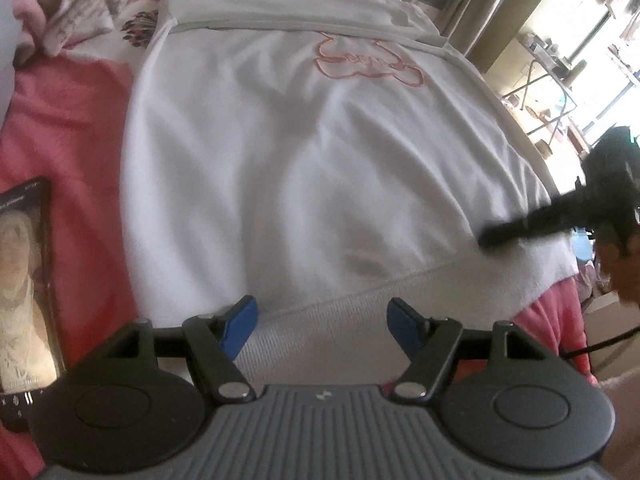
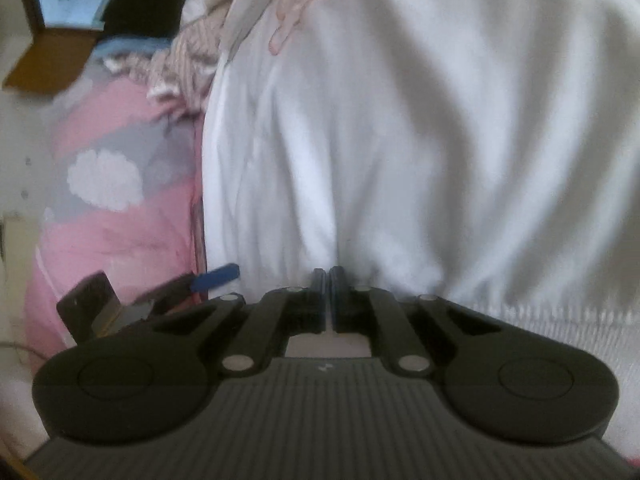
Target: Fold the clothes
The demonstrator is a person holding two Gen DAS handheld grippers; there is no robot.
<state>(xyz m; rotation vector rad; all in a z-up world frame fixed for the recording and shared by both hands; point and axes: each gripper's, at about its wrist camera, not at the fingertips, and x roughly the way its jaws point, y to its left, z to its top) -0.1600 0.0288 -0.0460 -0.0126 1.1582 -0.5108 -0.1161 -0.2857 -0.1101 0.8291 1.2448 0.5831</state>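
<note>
Shirt point(image 1: 304, 168): white, spread on the pink bed point(image 1: 68, 128).
Left claw point(image 1: 322, 326): held wide apart above the hem.
Right claw point(image 2: 329, 276): clamped on the shirt's hem.

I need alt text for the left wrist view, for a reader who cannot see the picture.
A white sweatshirt with a pink outline design lies spread flat on a pink bedcover. The left gripper is open just above its ribbed hem, blue fingertips apart. At the right, the dark right gripper reaches the sweatshirt near the hem; a phone lies at the left.
</note>
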